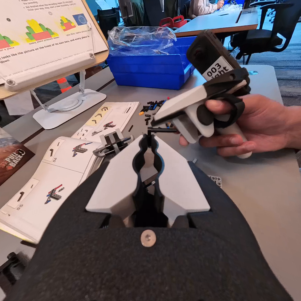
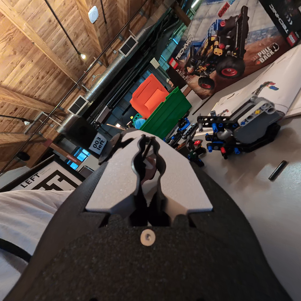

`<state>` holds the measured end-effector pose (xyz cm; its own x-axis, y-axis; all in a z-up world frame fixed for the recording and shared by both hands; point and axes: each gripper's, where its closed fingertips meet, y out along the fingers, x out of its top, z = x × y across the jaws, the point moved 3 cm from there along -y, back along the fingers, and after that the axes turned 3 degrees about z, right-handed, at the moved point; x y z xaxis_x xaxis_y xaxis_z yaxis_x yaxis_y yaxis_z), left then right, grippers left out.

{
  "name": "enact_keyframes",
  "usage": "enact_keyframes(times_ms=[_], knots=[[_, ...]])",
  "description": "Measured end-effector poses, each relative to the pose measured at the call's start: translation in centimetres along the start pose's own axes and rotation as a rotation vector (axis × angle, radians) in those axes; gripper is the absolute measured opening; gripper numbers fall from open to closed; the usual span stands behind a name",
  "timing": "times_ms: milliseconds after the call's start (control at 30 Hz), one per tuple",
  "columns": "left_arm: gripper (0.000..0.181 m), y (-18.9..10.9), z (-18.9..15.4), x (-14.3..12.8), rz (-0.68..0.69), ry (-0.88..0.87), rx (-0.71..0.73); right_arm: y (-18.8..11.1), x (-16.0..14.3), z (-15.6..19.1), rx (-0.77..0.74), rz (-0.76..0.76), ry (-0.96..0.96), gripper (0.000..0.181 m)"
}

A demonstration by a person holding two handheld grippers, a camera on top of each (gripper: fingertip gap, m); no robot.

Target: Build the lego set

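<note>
The left gripper (image 1: 149, 138) is pinched nearly shut at its tips on a small black Technic piece (image 1: 149, 132), held up above the table. The right gripper (image 1: 152, 124), carried in a hand (image 1: 254, 125), comes in from the right with a thin black axle (image 1: 162, 130) clamped between its closed fingers; the axle's end meets the piece in the left gripper.

From the right wrist, the right gripper (image 2: 148, 138) shows its tips closed on that thin black rod (image 2: 147, 147), with the left gripper's body just behind. Only this view shows the half-built model (image 2: 241, 128) — grey and black with blue pins — sitting on the table near a lone black axle (image 2: 277, 170), with a green bin (image 2: 166, 112), an orange bin (image 2: 148, 97) and the set's box (image 2: 219, 48) beyond, under a wooden plank ceiling (image 2: 32, 48).

The left wrist view alone shows the open instruction booklet (image 1: 53, 171) with a small black and grey sub-assembly (image 1: 112, 143) beside it, a scatter of black pins (image 1: 151, 105), a blue bin (image 1: 149, 68) lined with clear plastic, and an instruction sheet on a stand (image 1: 48, 40) — all on the grey table (image 1: 244, 195). Other desks and office chairs stand farther back
</note>
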<state>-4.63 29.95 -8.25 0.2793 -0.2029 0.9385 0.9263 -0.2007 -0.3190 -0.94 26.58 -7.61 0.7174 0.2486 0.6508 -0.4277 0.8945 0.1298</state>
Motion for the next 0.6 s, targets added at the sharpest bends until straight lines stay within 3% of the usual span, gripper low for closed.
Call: enact_keyframes(times_ms=[100,200,367,500,600], knots=[[0.002,-0.3,-0.1,0.3,-0.027,-0.02,-0.064,-1.2,1.6,0.8,0.03,0.031,-0.127,0.025],[0.002,-0.7,-0.7,0.8,-0.054,-0.028,-0.164,-2.2,2.4,2.5,0.061,0.185,-0.378,0.038],[0.002,-1.1,-0.6,0.9,-0.051,-0.003,-0.188,-2.8,2.5,3.6,0.14,0.424,-0.792,0.04],[0.002,-1.1,-0.5,1.1,-0.064,-0.013,-0.195,-2.4,1.1,1.6,0.234,0.621,-0.902,0.05],[0.002,-1.1,-0.4,1.0,-0.062,-0.004,-0.191,-1.8,0.4,0.0,0.259,0.64,-0.89,0.05]])
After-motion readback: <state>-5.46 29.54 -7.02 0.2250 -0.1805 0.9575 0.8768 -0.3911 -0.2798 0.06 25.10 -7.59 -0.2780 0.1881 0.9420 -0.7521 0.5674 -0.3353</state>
